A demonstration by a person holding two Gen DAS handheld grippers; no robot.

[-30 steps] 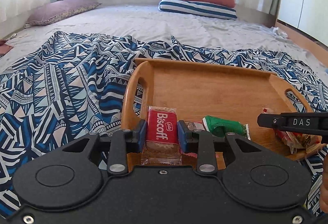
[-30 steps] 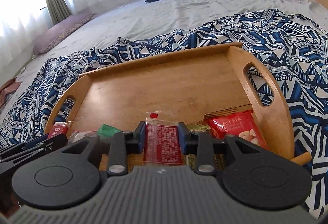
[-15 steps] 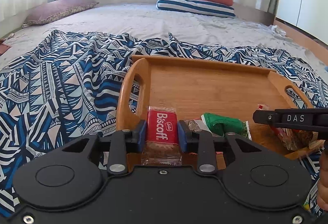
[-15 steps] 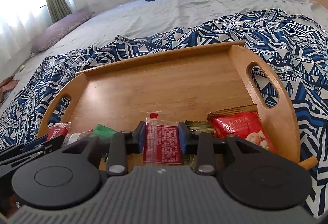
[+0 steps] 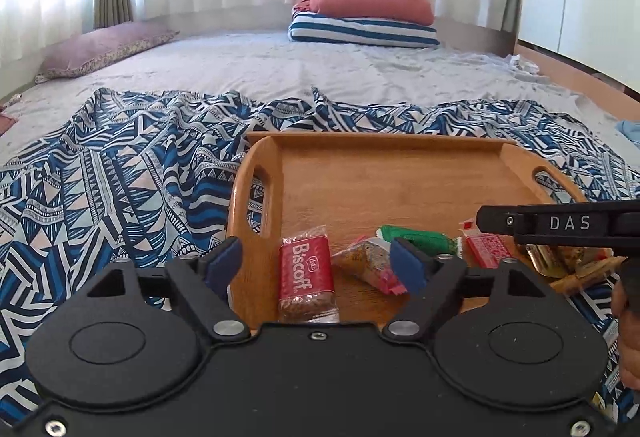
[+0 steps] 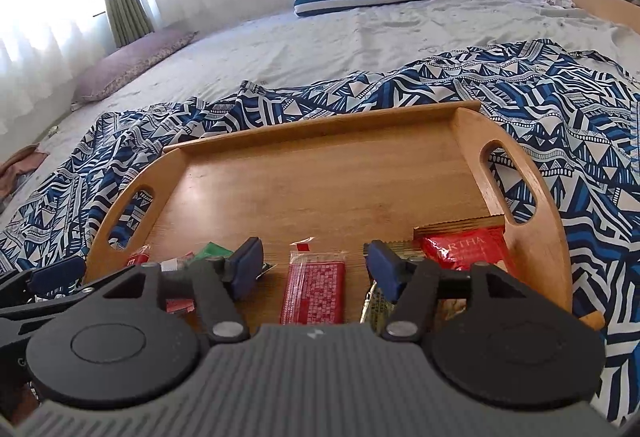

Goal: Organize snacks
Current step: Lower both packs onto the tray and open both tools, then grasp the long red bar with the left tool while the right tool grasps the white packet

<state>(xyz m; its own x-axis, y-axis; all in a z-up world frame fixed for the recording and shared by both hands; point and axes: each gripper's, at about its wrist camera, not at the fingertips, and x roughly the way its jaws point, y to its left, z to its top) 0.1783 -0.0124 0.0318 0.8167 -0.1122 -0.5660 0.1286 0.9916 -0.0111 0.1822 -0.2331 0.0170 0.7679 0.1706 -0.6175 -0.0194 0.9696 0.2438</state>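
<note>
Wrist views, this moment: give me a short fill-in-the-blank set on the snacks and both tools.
1. The Biscoff pack lies on the wooden ____.
2. The left tool is ____, its pads clear of the pack.
3. The packet between the right tool's pads is ____ in colour.
4. The tray rests on a ____-and-white cloth.

Missing: tray; open; red; blue

Your bed [image 5: 280,73] carries a patterned blue cloth [image 5: 120,173] across its near part, with pillows [image 5: 364,17] stacked by its far edge and another pillow [image 5: 104,49] at its far left corner.
</note>
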